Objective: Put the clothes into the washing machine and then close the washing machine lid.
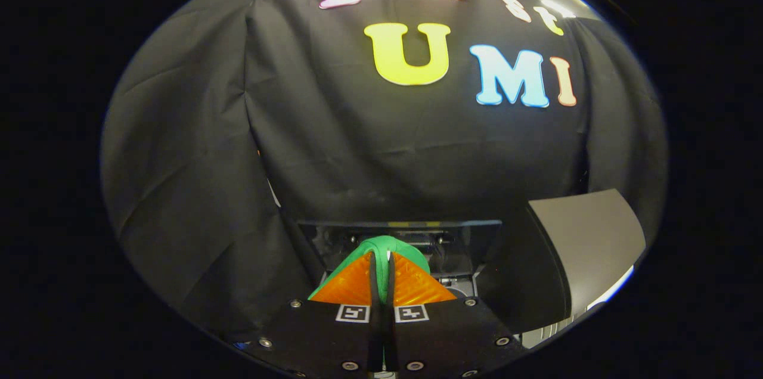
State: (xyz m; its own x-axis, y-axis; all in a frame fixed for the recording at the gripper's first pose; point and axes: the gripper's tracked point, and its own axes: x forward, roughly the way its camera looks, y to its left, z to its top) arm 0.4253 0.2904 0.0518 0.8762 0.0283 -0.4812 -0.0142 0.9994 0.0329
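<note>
Tool [382, 263] pinched nearly shut on soft green cloth [384, 246], held above dark open washing machine [411, 236]; could drop outside if let go too soon.

- Green cloth [390, 248]: a soft bunched piece of clothing, clamped between the two fingers [351, 283] of the gripper [382, 263], which press on it from both sides; its rounded top bulges just above the fingertips.
- Washing machine [405, 236]: dark, its opening facing up, lying just beyond and below the held cloth.
- Washing machine lid [587, 242]: a grey panel, raised open, beside the machine's opening.
</note>
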